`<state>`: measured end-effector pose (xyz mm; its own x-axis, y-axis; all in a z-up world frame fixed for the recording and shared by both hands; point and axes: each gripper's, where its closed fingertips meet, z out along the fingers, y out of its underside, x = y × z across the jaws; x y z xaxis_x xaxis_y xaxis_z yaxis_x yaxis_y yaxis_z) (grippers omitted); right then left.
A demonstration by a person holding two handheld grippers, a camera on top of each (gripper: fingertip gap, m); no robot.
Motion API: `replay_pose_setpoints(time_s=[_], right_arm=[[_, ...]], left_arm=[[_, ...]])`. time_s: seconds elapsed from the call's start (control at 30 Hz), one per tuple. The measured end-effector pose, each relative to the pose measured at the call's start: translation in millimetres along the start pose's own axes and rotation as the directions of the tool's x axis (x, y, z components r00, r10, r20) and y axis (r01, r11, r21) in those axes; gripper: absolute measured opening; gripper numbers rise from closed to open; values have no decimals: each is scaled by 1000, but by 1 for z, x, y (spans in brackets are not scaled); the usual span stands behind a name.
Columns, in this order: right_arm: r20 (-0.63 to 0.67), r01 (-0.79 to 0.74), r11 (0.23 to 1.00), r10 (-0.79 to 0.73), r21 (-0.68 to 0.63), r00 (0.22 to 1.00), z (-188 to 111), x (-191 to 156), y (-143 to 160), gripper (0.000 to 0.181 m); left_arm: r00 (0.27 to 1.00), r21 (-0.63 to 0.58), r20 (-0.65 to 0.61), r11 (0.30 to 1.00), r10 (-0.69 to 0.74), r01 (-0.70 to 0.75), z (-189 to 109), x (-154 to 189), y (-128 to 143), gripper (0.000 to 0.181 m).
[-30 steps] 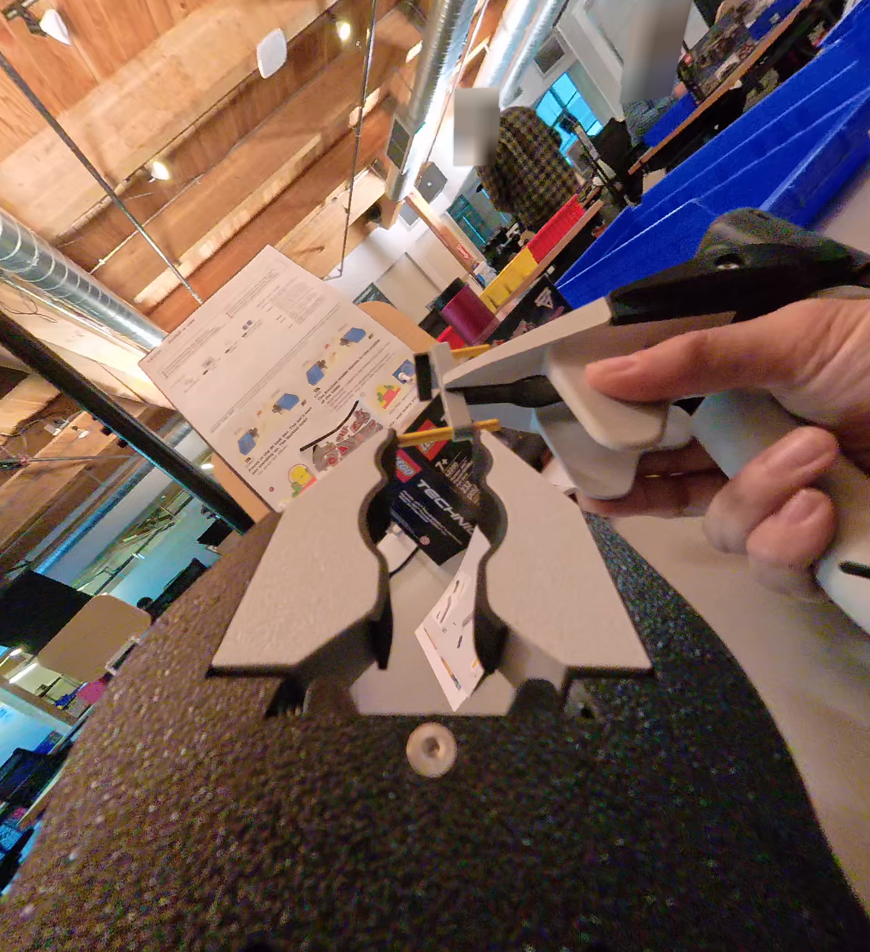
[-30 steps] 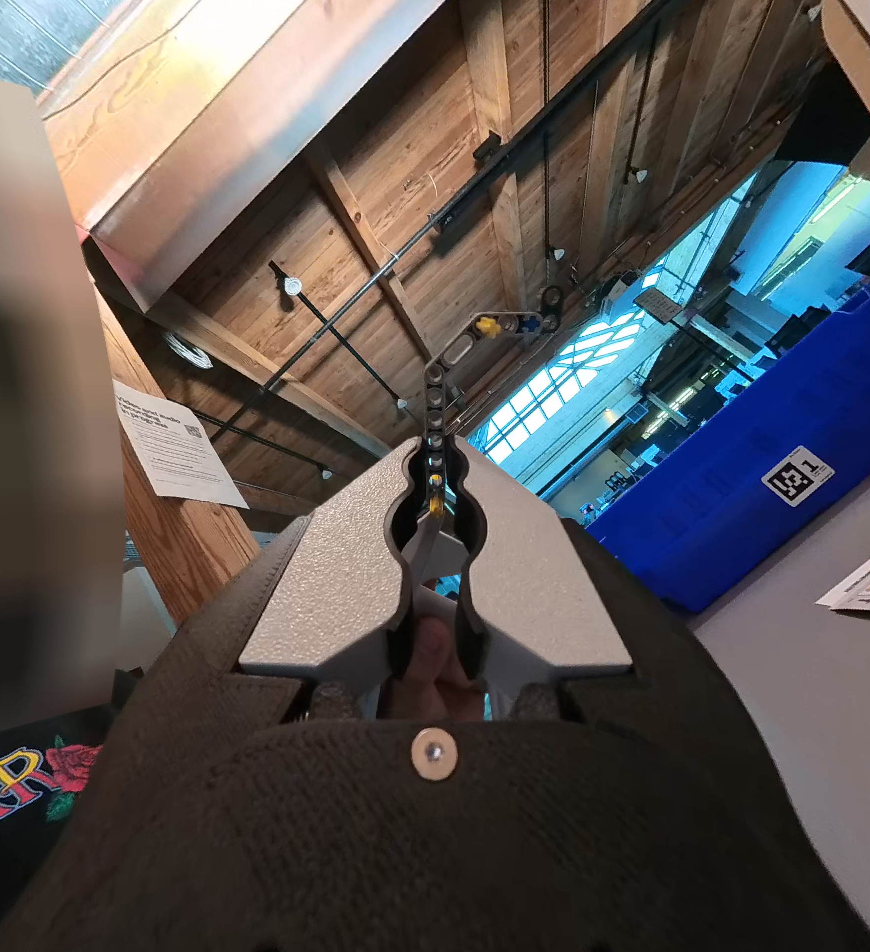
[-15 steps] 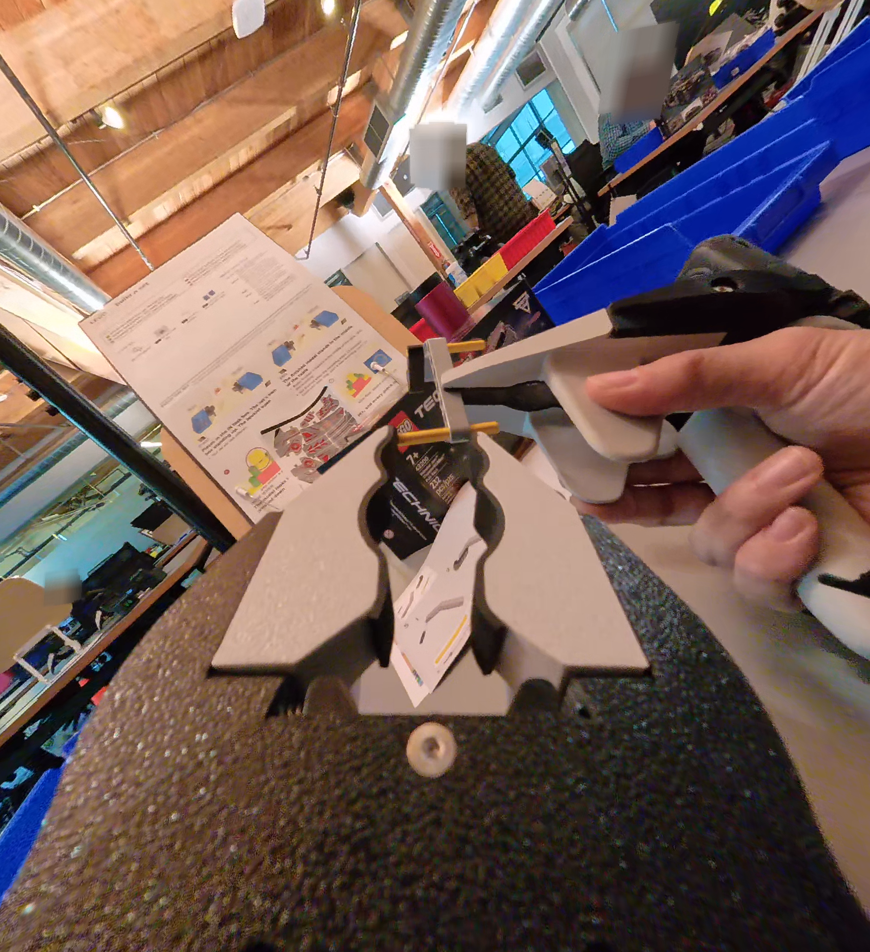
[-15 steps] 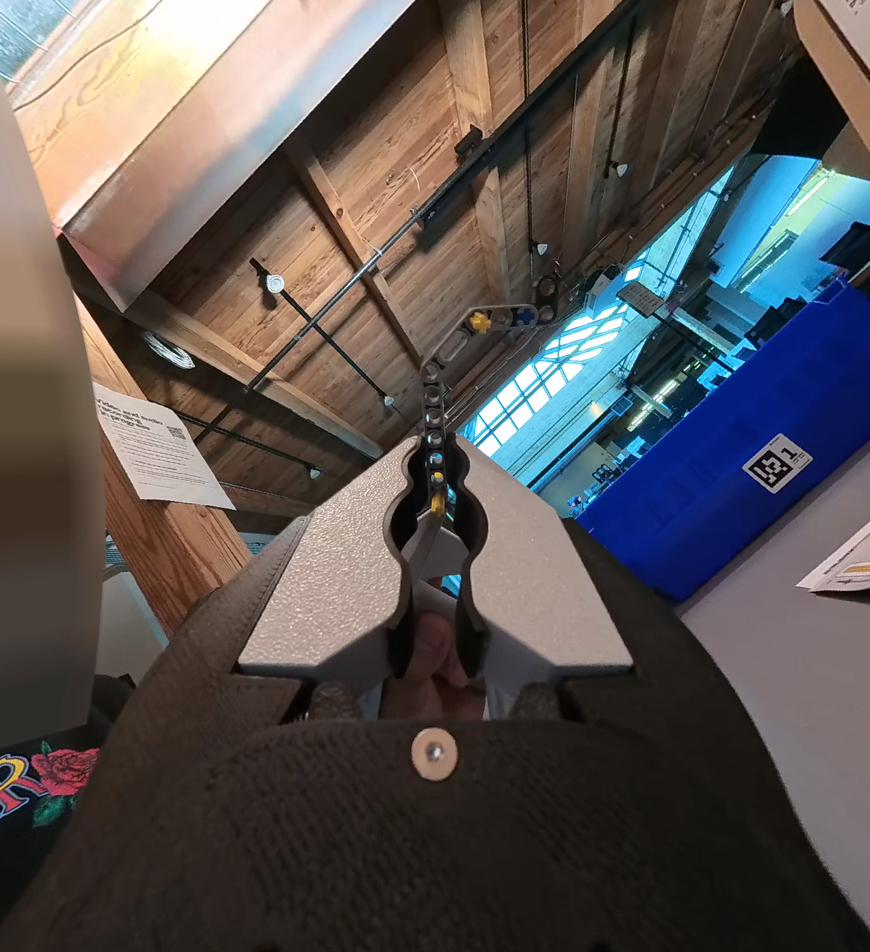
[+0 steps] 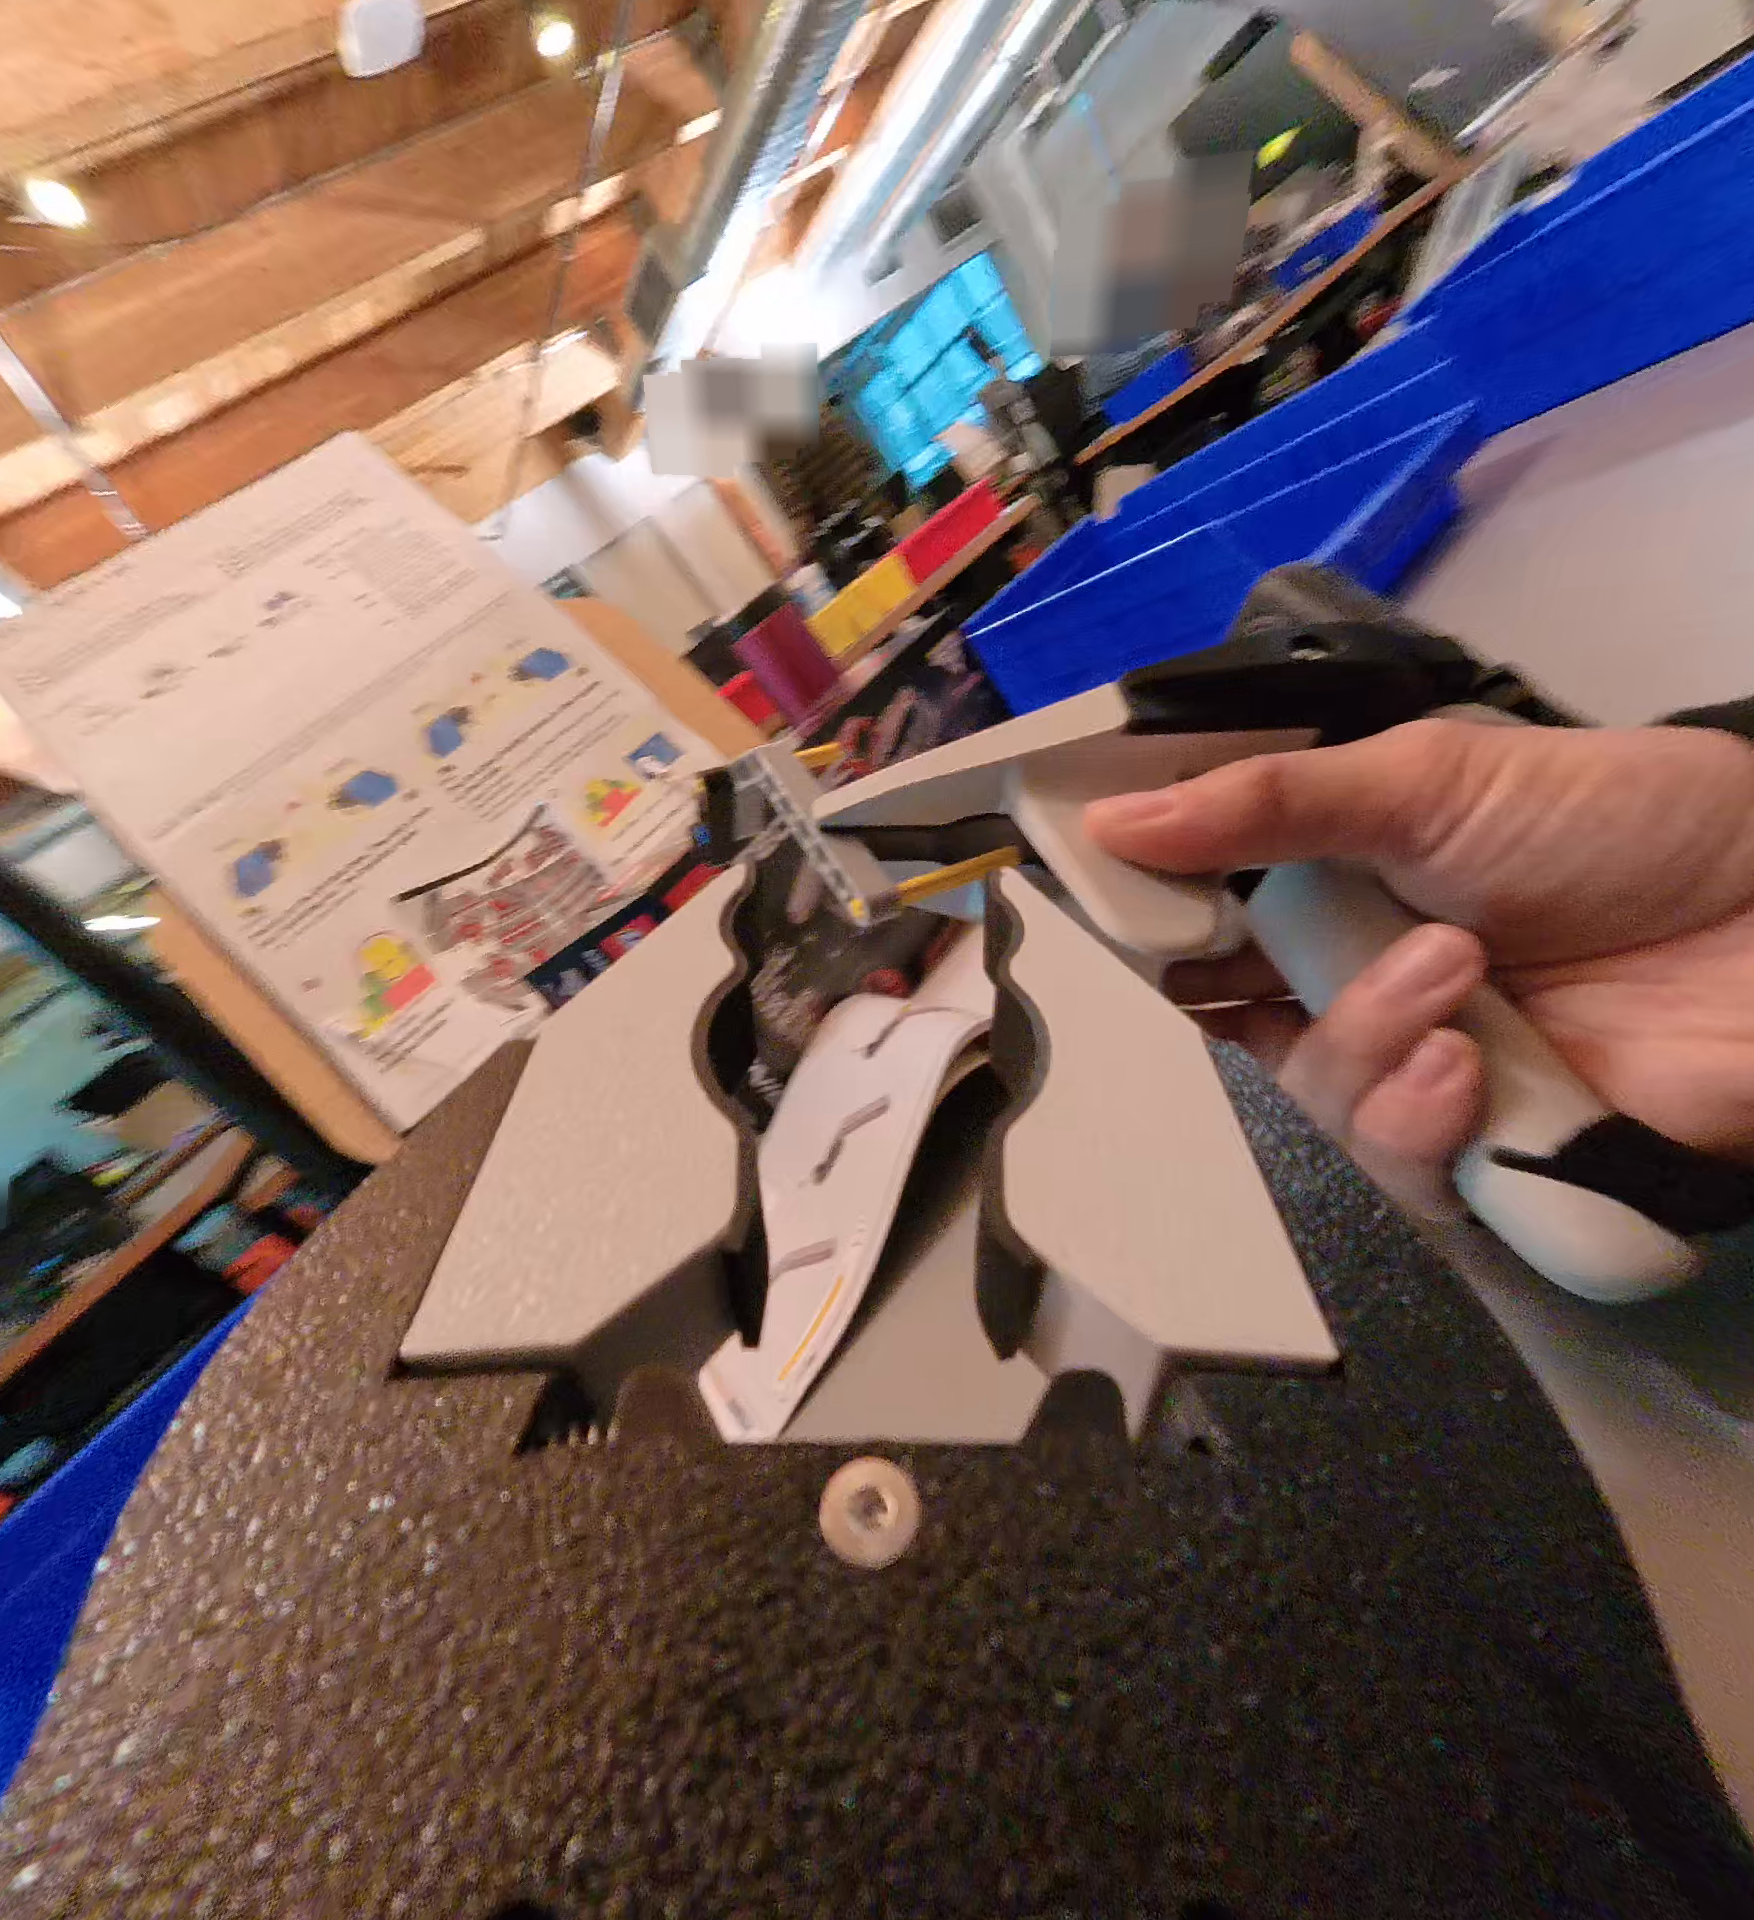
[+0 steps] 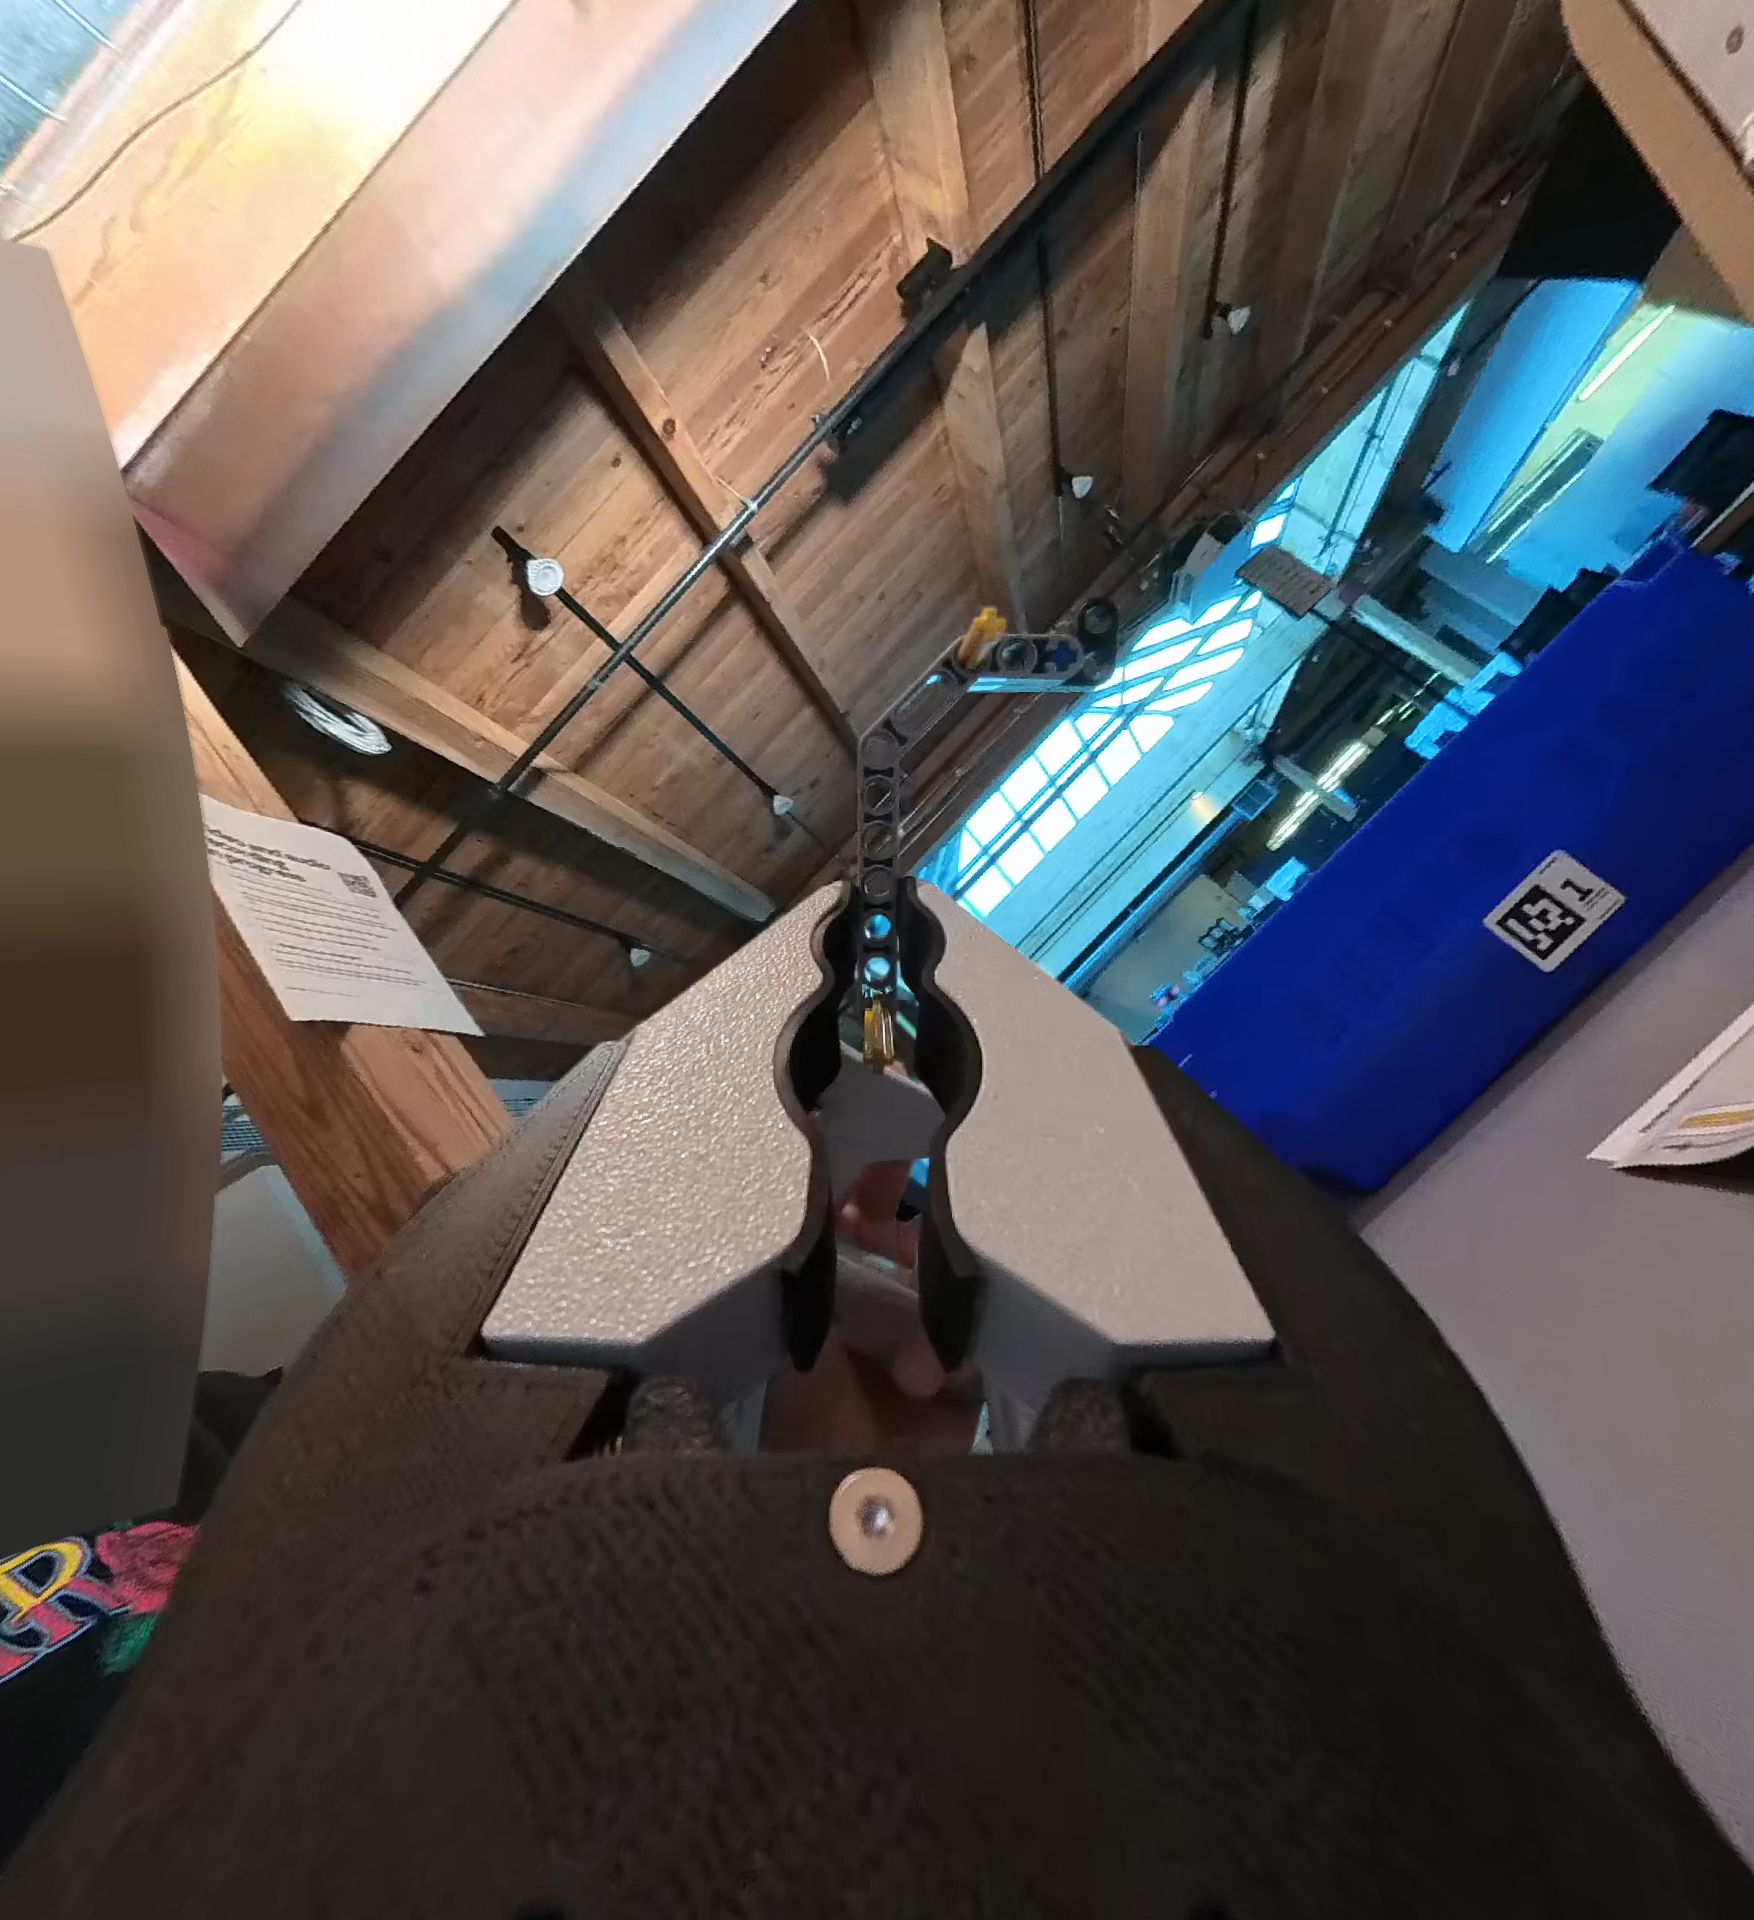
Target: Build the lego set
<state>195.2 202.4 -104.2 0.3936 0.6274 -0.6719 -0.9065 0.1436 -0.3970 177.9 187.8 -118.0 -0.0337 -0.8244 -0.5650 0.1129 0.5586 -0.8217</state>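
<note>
Grey bent lego beam [image 6: 878, 831] with yellow axle, pinched in right tongs [image 6: 878, 914]. Left tongs [image 5: 868, 894] spread, nothing held. Left view alone shows the hand [image 5: 1538, 935].

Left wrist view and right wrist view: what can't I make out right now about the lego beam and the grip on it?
- Left wrist view: motion blur smears the lego beam; its holes and the yellow rod joint are unclear.
- Right wrist view: right gripper fingers hide the beam's lower end.
- Left gripper: open, holding nothing; the booklet lies behind its gap.
</note>
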Motion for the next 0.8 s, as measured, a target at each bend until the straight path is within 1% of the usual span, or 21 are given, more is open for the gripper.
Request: replay_pose_setpoints(time_s=[0.03,0.1,0.13,0.17,0.2,0.23,0.27,0.3,0.33,0.4,0.47,0.53,0.57,0.6,0.67,0.7,0.73,0.77,0.8], right_arm=[[13,-17,1000,17,-19,1000,1,-1,2,5],[19,-17,998,18,-57,1000,2,-1,6,5],[48,-21,996,26,-90,998,4,-6,11,5],[76,-12,992,22,-128,997,6,-11,17,5],[84,30,987,-17,-157,996,7,-14,21,5],[90,85,979,-69,-187,994,8,-16,25,5],[106,132,967,-111,-219,988,9,-20,28,5],[123,170,954,-143,-247,982,9,-23,31,5],[135,208,942,-178,-262,975,9,-25,33,5],[141,252,924,-220,-286,965,8,-24,34,5],[155,275,902,-236,-333,959,7,-24,38,5],[174,335,848,-288,-410,942,5,-22,49,5],[198,356,812,-297,-462,934,3,-22,58,5],[205,376,783,-315,-496,927,2,-20,64,5],[184,409,744,-370,-529,911,2,-12,72,5],[186,404,737,-364,-541,913,2,-11,76,5],[180,404,741,-367,-537,913,3,-11,75,5],[157,412,740,-392,-532,906,4,-7,73,5],[143,426,739,-417,-521,898,4,-4,70,6]], left_arm=[[998,12,-46,999,-49,49,-1,1,-2,40],[969,29,-103,973,-225,230,-5,-8,-7,37],[929,21,-125,935,-348,353,-7,-16,-6,37],[872,-9,-164,885,-461,466,-8,-21,-4,36],[799,-58,-238,829,-552,556,-11,-19,-1,27],[718,-113,-298,771,-629,627,-13,-17,1,25],[646,-154,-338,718,-684,679,-16,-16,2,32],[583,-178,-390,680,-713,711,-20,-14,-1,30],[535,-206,-425,654,-730,728,-23,-11,-1,25],[475,-247,-468,626,-746,740,-27,-5,-1,26],[422,-228,-488,578,-764,784,-29,-9,-6,25],[358,-198,-497,505,-791,840,-31,-20,-10,26],[338,-195,-491,479,-803,856,-31,-24,-9,26],[330,-204,-486,472,-809,858,-31,-24,-7,27],[328,-241,-514,501,-792,831,-33,-14,-9,24],[342,-262,-518,525,-785,810,-33,-9,-8,21],[368,-274,-504,549,-781,790,-32,-6,-4,12],[397,-270,-479,562,-783,782,-29,-6,0,6],[407,-260,-457,557,-791,789,-27,-9,2,5]])
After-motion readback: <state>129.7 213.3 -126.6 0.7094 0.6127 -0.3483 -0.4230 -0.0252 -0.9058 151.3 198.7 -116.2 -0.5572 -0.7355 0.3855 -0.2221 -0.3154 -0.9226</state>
